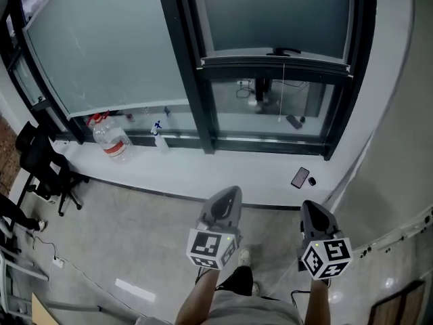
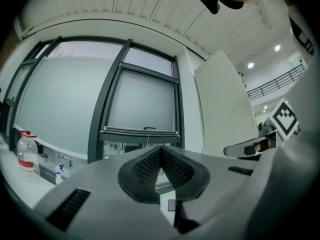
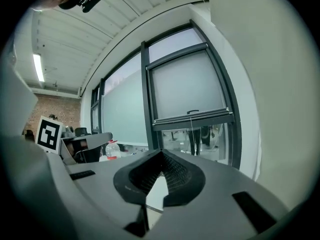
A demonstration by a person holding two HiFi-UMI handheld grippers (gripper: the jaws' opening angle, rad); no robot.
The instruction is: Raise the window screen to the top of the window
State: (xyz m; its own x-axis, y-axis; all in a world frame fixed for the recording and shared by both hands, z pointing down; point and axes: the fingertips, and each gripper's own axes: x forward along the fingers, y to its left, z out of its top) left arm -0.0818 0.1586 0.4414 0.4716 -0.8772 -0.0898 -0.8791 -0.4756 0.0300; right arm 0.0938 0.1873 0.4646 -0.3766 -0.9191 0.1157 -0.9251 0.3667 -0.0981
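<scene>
Your left gripper (image 1: 228,195) and right gripper (image 1: 312,209), low in the frame, have fingers closed, holding nothing; the screen (image 1: 277,19) is upper centre.

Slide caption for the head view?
Shut and empty, the left claw and right claw hang short of the window screen, whose bottom bar sits low above the sill.

Head view: high, steeply down, facing the window screen (image 1: 277,12).
Gripper views: low, tilted up, well back.
Shared: all 3 show that screen.
</scene>
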